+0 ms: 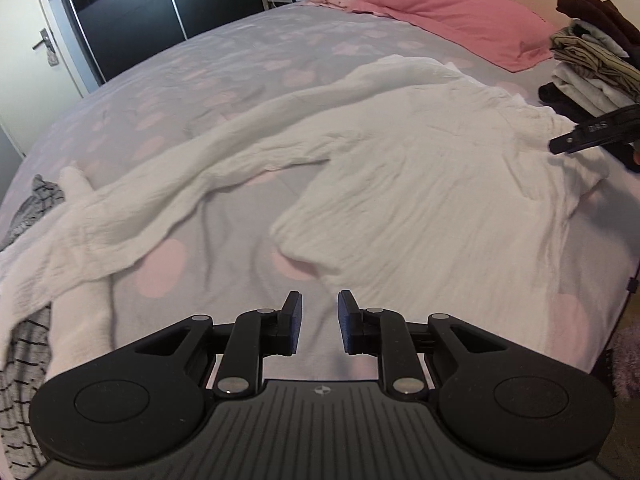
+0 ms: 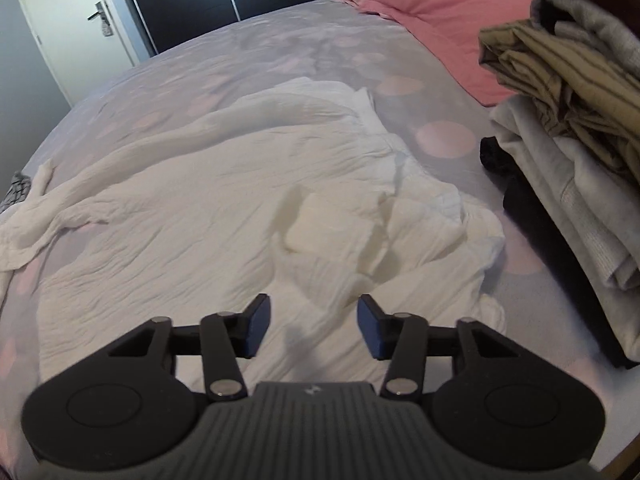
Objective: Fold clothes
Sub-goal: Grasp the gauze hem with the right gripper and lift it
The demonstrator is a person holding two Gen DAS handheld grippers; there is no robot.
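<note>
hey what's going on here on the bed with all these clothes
A person with a gripper in each hand is folding laundry on a bed. A crinkled white garment lies spread on the spotted duvet, one sleeve trailing off to the side. The left gripper and the right gripper hover over it, jaws apart with nothing between them. A stack of folded clothes sits beside it near the pink pillow.

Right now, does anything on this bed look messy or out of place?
Yes: the white garment lies crumpled and unfolded on the bedspread, one long sleeve trailing off sideways, while the stack of folded clothes beside it looks tidy.
</note>
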